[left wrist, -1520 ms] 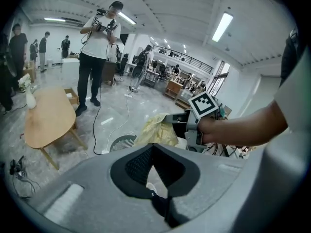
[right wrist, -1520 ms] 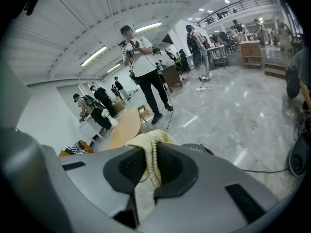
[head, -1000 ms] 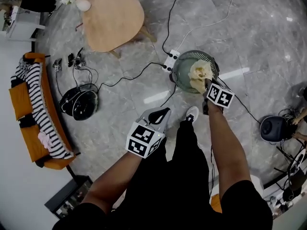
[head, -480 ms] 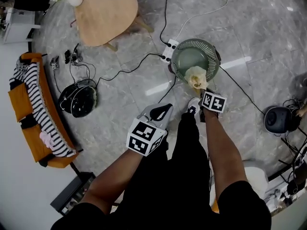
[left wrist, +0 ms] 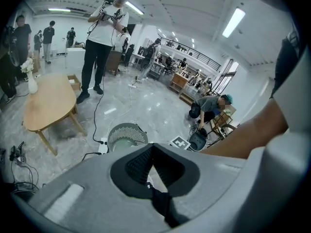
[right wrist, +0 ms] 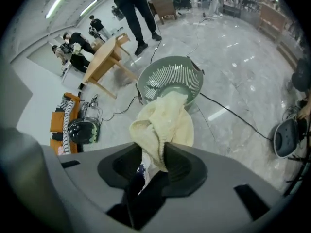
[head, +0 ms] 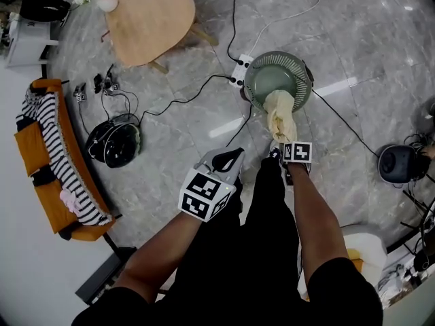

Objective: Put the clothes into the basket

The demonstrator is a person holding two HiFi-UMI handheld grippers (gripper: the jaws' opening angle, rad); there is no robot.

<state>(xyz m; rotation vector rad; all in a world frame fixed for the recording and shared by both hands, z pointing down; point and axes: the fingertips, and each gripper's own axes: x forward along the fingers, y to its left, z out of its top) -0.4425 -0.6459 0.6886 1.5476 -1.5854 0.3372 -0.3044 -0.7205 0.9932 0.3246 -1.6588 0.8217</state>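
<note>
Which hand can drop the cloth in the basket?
Right: the right gripper, jaws just opening, has the cloth between them at the basket rim. The left gripper is empty, farther away.

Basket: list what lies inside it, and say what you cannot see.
The basket shows a bare green bottom; a cream cloth hangs over its near rim, hiding that part.
</note>
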